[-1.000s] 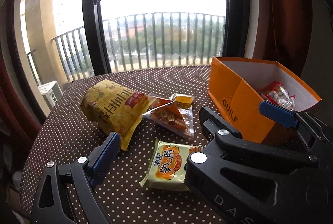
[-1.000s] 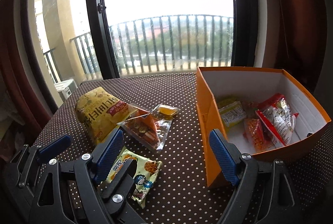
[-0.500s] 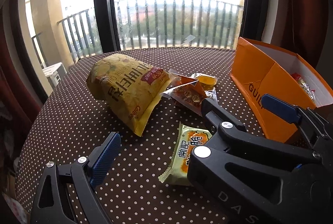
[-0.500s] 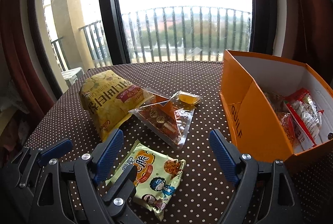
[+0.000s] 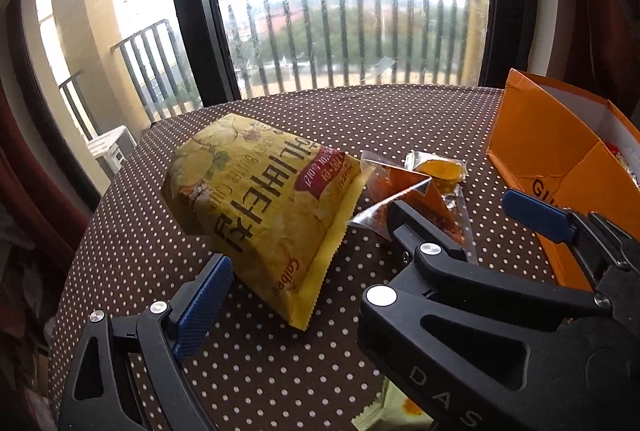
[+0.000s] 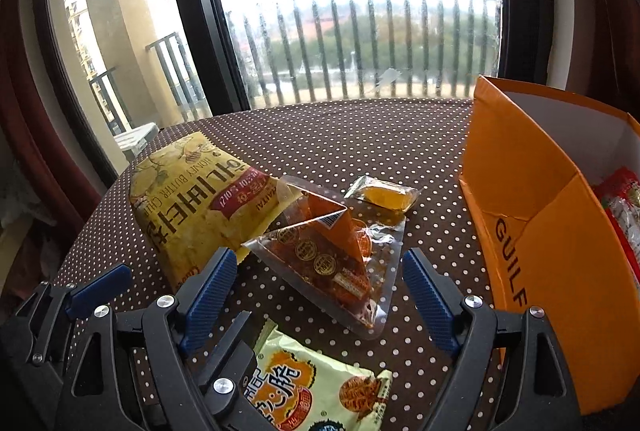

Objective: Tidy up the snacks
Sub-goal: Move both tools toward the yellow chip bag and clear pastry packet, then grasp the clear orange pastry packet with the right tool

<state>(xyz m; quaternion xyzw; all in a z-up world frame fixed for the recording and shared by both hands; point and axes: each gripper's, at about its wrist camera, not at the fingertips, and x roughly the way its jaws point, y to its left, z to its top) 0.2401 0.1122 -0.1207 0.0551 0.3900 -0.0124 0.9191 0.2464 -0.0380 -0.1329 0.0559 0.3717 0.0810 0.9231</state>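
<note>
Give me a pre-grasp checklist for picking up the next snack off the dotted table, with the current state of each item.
1. Right tongs open: ok, blue pads spread wide.
2. Left tongs open: ok, and holding nothing.
3. Target between the right pads: ok, the clear triangular packet of orange-brown snacks lies just ahead of them.
4. Target free of neighbours: not ok, its far corner overlaps the large yellow chip bag; the small clear pouch of amber jelly sits close behind.
5. Open orange cardboard box has room: cannot tell, only a red-and-white packet shows inside.
6. Pale yellow noodle snack packet: ok, flat, under the right tongs.
</note>
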